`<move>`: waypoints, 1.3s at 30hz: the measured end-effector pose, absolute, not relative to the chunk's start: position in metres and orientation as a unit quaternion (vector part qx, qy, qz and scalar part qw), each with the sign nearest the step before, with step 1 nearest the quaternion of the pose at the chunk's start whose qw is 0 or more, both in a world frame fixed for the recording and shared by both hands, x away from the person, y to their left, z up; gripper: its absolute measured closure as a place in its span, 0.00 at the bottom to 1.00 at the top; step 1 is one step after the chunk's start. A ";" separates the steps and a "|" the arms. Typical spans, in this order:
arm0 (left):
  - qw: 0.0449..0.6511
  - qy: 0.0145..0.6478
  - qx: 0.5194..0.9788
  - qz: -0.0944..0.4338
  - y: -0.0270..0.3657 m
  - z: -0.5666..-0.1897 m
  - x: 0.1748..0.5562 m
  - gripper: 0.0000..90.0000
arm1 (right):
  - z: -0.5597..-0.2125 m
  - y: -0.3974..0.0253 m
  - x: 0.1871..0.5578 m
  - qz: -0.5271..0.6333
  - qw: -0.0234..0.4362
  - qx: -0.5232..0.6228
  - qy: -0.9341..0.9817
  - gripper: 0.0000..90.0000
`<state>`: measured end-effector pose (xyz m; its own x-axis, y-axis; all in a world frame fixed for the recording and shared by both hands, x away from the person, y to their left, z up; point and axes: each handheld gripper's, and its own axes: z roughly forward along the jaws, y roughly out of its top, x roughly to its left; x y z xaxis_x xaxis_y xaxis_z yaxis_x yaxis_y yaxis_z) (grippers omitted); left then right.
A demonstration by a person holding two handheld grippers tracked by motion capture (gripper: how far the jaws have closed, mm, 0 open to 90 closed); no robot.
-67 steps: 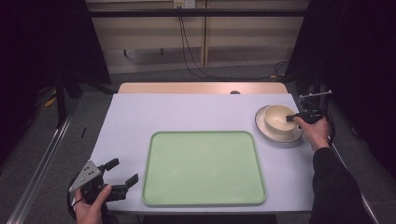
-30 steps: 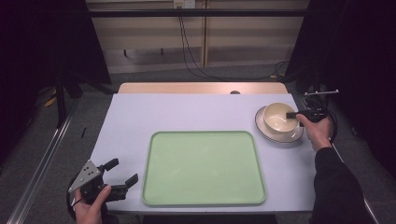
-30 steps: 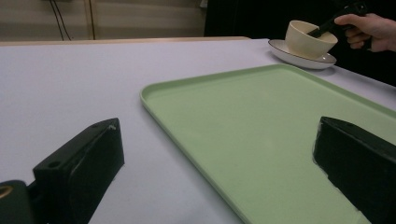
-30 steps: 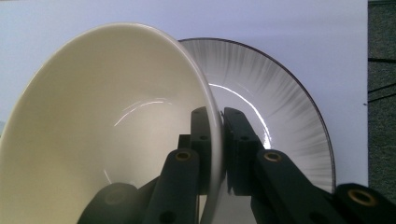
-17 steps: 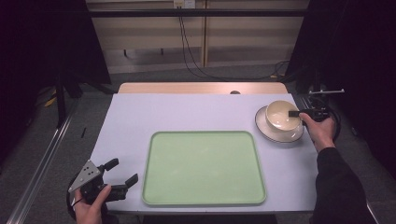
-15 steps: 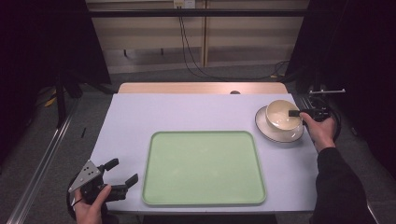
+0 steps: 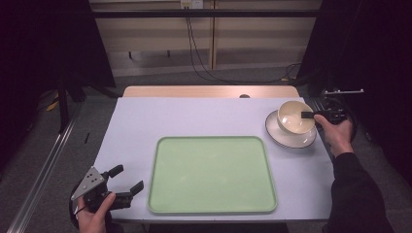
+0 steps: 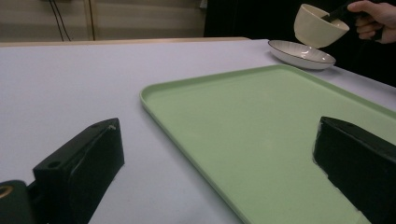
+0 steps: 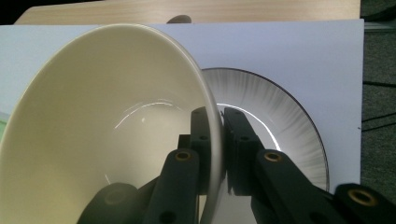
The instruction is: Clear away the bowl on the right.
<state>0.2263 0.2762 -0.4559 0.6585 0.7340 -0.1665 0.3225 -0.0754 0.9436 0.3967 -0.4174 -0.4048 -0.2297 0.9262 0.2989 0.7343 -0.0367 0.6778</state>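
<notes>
Right hand-held gripper (image 9: 219,135) clamped on the rim of the bowl (image 7: 295,117), one jaw inside the wall and one outside, as the right gripper view shows. The bowl is lifted clear of the plate (image 7: 290,138): in the left gripper view it (image 8: 320,25) hangs tilted above the plate (image 8: 301,53) with a visible gap between them. The plate itself rests on the tabletop (image 7: 194,119) near its far right corner, just beyond the right edge of the green tray (image 7: 212,174). Left hand-held gripper (image 7: 124,182) idles at the near left corner of the tabletop, jaws spread wide and holding nothing, its tips pointing toward the tray's near left edge; one jaw lies over the tabletop, the other over the tray in its own view.

Progress, as judged from this layout: the grasp and lift of the bowl are done; the tray surface is bare, so if the tray is the destination, as seems likely, the carry across and the set-down are not yet done. The plate is untouched and would need its own transfer. The thin rim pinch and the bowl's tilt suggest a slip risk during the carry
</notes>
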 end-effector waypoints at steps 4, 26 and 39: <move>0.569 0.371 0.711 0.181 0.276 -0.456 0.226 0.02 | -0.401 -0.416 0.395 0.395 0.122 0.604 0.682 0.93; 0.568 0.371 0.712 0.181 0.276 -0.456 0.226 0.02 | -0.376 -0.390 0.383 0.421 0.105 0.561 0.705 0.93; 0.569 0.371 0.712 0.181 0.276 -0.456 0.226 0.02 | -0.365 -0.364 0.383 0.422 0.096 0.524 0.734 0.93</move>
